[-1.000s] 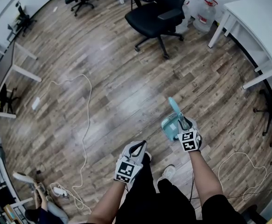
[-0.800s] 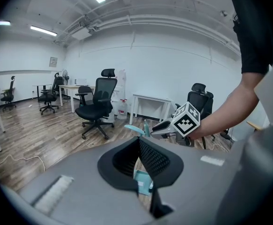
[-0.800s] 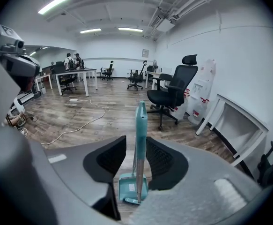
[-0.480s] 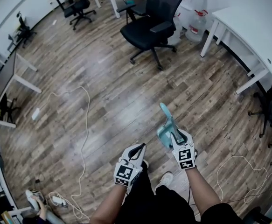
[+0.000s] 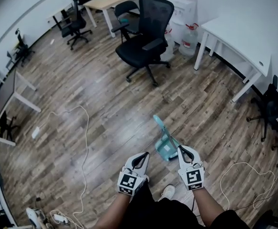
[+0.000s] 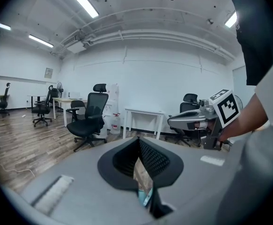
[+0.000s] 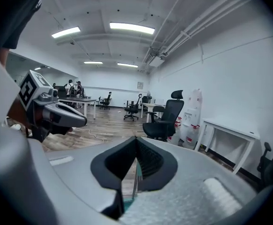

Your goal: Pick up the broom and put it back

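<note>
The teal broom sits on the wood floor just ahead of the person, between the two claws and nearer the right claw. Its jaws have just closed together with nothing clamped between them. The left claw is likewise pressed together and empty.

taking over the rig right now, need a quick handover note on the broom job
Left gripper: shut, empty.
Right gripper: jaws have just closed, with nothing between them.
Teal broom: upright on the wooden floor, just ahead of the right gripper, gripped by neither.
Done: the broom looks set back down and let go.
Left: probably nothing but drawing back; check that the broom stands steady.
</note>
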